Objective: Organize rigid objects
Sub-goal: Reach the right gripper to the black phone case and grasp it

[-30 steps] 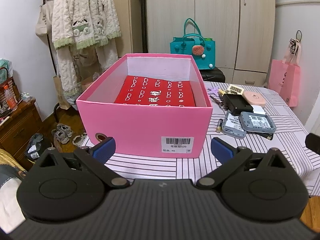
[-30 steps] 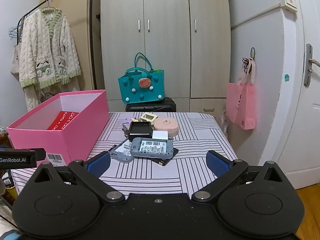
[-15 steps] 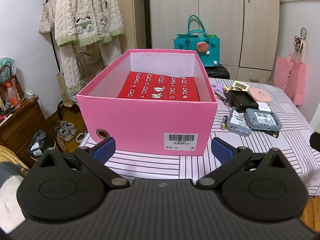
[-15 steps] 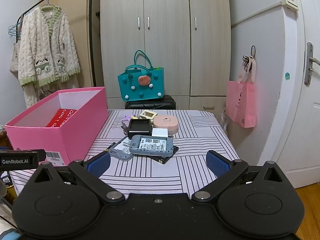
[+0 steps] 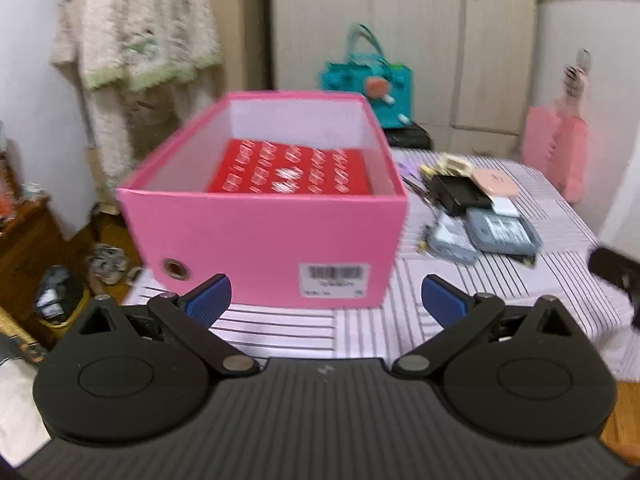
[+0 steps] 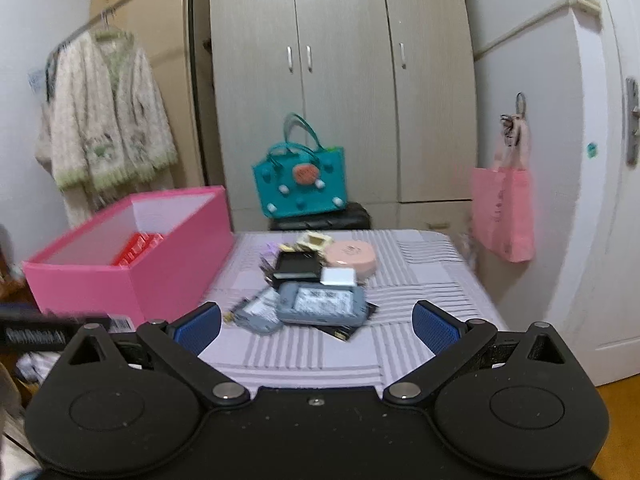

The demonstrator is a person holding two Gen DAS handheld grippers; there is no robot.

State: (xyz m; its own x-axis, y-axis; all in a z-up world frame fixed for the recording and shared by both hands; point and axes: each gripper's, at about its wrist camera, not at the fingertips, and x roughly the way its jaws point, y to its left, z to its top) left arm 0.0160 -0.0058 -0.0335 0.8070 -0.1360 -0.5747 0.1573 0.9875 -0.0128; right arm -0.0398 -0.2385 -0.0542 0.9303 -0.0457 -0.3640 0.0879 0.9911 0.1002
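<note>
An open pink box stands on the striped table with a red patterned box inside it. To its right lies a pile of small items: a grey device, a black case, a pink round case and a white block. My left gripper is open, just in front of the pink box, empty. My right gripper is open too, short of the grey device, holding nothing. The pink box sits to its left.
A teal bag sits on a black case behind the table. A pink bag hangs on the right wall by a door. A cream cardigan hangs at the left. Wardrobes fill the back. Shoes lie on the floor.
Both views have risen and are now motion-blurred. The pink box looks slightly farther in the left wrist view, and the right gripper has come closer to the pile. Nothing has been grasped.
</note>
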